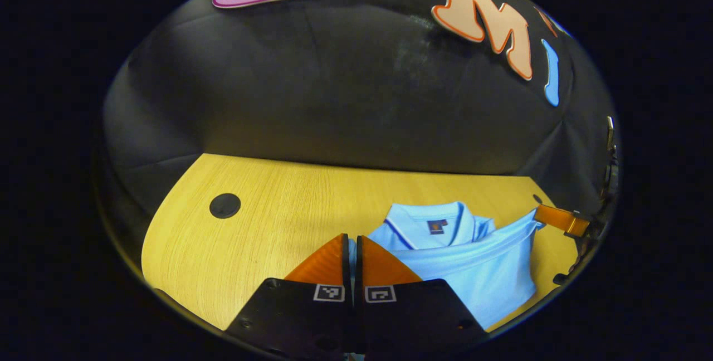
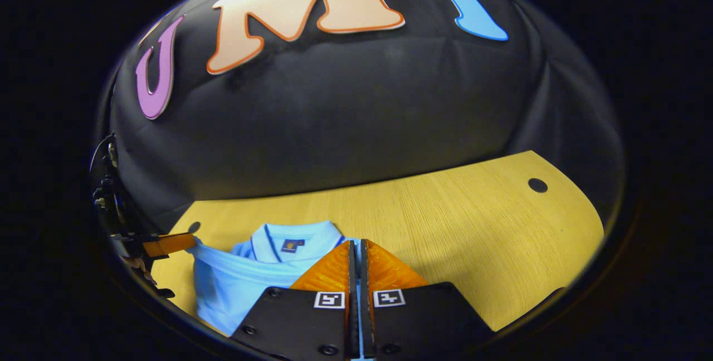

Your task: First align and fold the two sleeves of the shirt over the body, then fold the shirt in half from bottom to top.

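Blue cloth runs in a thin strip between the jaws of your right gripper, and the same pale edge sits pinched between the narrow jaws of your left gripper; both sets are closed down on the shirt, each holding one end of a raised fold.

From the left gripper the shirt lies ahead and to the right; from the right gripper it lies ahead and to the left. So the held edge spans the gap between your two hands, its long axis running side to side, with the collar beyond it toward the booth wall. The body looks already narrowed, sleeves apparently tucked in, which suggests you are on the bottom-to-top fold.

Both hands look about equally near the collar. Carry the edge forward evenly, keeping it parallel to the collar, then lay it down just short of it. Bare wooden desk surrounds the shirt.
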Available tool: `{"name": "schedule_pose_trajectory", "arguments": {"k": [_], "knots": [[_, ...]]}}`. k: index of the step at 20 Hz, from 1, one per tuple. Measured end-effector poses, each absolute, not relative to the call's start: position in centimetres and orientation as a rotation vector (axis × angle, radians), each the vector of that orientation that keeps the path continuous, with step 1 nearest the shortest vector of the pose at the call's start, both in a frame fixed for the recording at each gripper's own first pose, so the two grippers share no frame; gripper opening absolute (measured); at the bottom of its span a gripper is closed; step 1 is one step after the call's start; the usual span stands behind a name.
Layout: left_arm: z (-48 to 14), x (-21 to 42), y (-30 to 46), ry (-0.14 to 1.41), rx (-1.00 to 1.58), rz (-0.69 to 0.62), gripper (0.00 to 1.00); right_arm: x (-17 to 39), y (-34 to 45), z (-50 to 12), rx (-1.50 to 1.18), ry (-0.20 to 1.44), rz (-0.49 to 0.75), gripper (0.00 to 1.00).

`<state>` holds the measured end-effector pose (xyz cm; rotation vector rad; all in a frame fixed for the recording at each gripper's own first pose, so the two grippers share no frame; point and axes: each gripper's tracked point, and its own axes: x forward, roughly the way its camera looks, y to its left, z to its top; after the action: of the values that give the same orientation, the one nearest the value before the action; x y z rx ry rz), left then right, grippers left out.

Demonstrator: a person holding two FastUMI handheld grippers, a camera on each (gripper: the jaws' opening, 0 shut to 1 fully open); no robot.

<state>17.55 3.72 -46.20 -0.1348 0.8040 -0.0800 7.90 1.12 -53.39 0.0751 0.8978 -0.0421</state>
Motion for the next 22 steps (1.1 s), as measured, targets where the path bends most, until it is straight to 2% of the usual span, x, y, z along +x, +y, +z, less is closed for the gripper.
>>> {"name": "schedule_pose_trajectory", "arguments": {"k": [1, 2, 5, 7, 9, 10, 14, 17, 18, 22], "knots": [[-46.8, 17.3, 3.8, 0.817, -0.143, -0.076, 0.00, 8.2, 1.1, -52.8, 0.056, 0.878, -0.045, 0.09], [-46.7, 17.1, 3.8, 0.810, -0.158, -0.069, 0.04, 8.3, 1.5, -52.0, 0.046, 0.852, -0.037, 0.35], [-42.2, 16.6, 3.3, 0.710, -0.203, -0.047, 0.58, 8.3, 2.3, -46.8, 0.024, 0.752, -0.015, 0.94], [-36.9, 16.1, 3.7, 0.582, -0.144, -0.024, 0.94, 8.1, 2.7, -42.0, 0.023, 0.648, -0.004, 0.98], [-31.0, 14.9, 3.5, 0.457, -0.077, -0.010, 0.95, 7.3, 2.8, -36.0, 0.016, 0.533, 0.003, 0.94], [-28.2, 14.1, 3.2, 0.405, -0.072, -0.007, 0.95, 7.2, 2.3, -33.0, -0.009, 0.477, 0.007, 0.98], [-19.5, 8.9, 1.1, 0.280, -0.062, 0.003, 0.96, 3.1, 2.0, -22.1, -0.050, 0.312, 0.049, 0.97], [-15.2, 5.4, -0.7, 0.221, -0.019, 0.002, 0.95, -0.4, 2.2, -17.0, -0.040, 0.256, 0.097, 0.97], [-13.9, 4.5, -1.1, 0.204, -0.006, 0.001, 0.93, -1.1, 1.8, -16.0, -0.046, 0.241, 0.100, 0.95], [-11.2, 2.8, -2.5, 0.160, 0.000, -0.005, 0.95, -2.4, 1.3, -13.6, -0.061, 0.186, 0.115, 0.96]]}}
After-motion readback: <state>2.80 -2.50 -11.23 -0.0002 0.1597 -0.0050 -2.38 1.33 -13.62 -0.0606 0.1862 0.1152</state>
